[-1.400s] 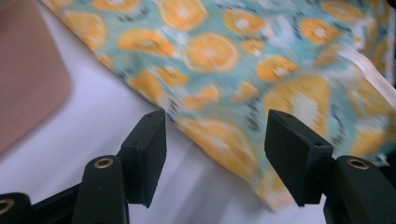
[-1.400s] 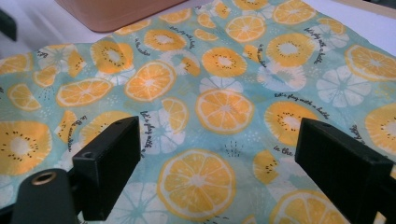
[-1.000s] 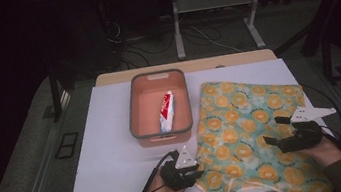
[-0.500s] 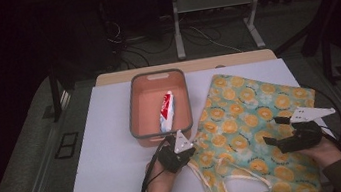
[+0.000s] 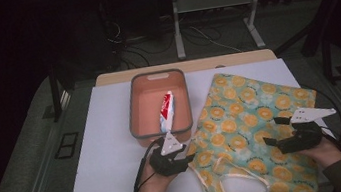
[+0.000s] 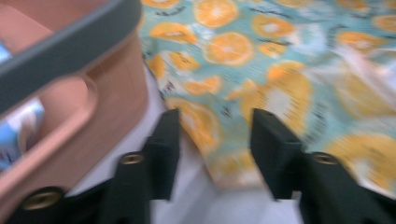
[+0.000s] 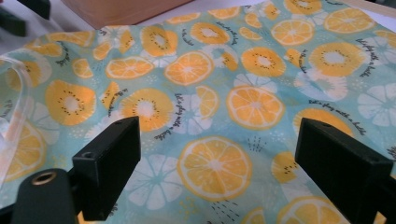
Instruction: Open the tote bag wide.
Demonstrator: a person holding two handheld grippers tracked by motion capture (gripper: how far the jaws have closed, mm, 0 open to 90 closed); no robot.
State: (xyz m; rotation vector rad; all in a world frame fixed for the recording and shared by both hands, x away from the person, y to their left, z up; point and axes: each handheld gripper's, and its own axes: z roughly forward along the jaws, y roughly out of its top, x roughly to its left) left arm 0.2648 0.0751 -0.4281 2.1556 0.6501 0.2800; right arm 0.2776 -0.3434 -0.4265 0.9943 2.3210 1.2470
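A cloth bag printed with orange slices lies flat on the right half of the white mat. My left gripper sits at the bag's near left edge, just in front of the pink bin. In the left gripper view its jaws have just been opening; the bag's edge lies between them without being pressed. My right gripper hovers over the bag's right part. In its own view the right gripper stands wide open above the print, gripping nothing.
The grey-rimmed bin holds a red and white toothpaste tube. The bag's pale straps trail toward the table's near edge. Bare white mat spreads left of the bin. Table legs and cables stand on the dark floor beyond.
My left gripper moved away from me toward the bin, dragging the bag's left edge with it, then let the cloth go. The right gripper stayed where it was.
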